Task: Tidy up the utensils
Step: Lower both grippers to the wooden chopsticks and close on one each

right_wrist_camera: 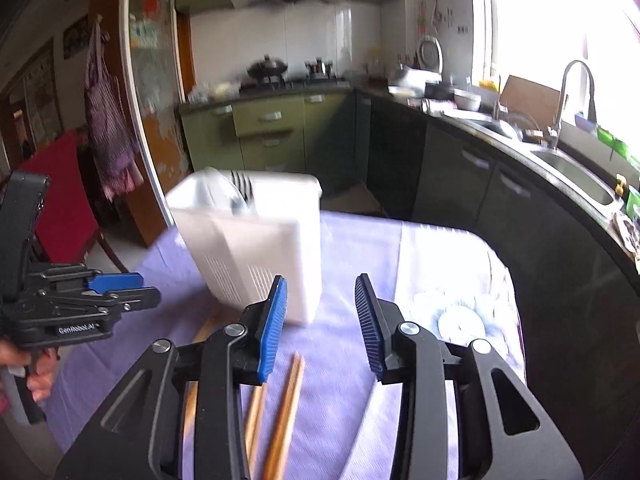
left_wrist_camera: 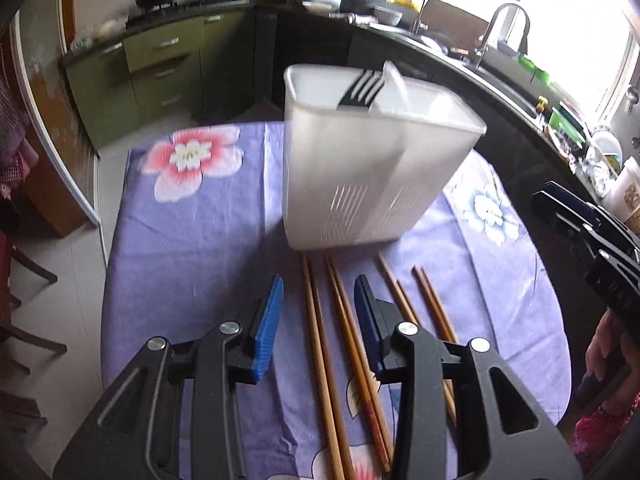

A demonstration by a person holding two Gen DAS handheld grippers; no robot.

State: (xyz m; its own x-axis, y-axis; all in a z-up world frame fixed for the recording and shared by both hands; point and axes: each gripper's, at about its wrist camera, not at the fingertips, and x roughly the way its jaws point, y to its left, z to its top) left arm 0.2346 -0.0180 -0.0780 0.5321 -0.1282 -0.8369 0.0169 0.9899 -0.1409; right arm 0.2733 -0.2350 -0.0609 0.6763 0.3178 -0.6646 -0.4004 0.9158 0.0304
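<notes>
A white plastic utensil holder (left_wrist_camera: 360, 168) stands on the purple flowered tablecloth (left_wrist_camera: 192, 248) and holds a dark fork (left_wrist_camera: 362, 90) and a white utensil. Several wooden chopsticks (left_wrist_camera: 340, 340) lie on the cloth in front of it. My left gripper (left_wrist_camera: 319, 312) is open and empty, its blue pads on either side of two chopstick pairs. My right gripper (right_wrist_camera: 320, 320) is open and empty above the cloth, near the holder (right_wrist_camera: 256, 244), with chopsticks (right_wrist_camera: 286, 408) below it. The left gripper also shows at the left edge of the right wrist view (right_wrist_camera: 116, 288).
The small table stands in a kitchen. Dark counters with a sink and faucet (right_wrist_camera: 572, 92) run along the right. Green cabinets and a stove (right_wrist_camera: 268, 76) are at the back. A red chair (right_wrist_camera: 60, 200) stands left of the table.
</notes>
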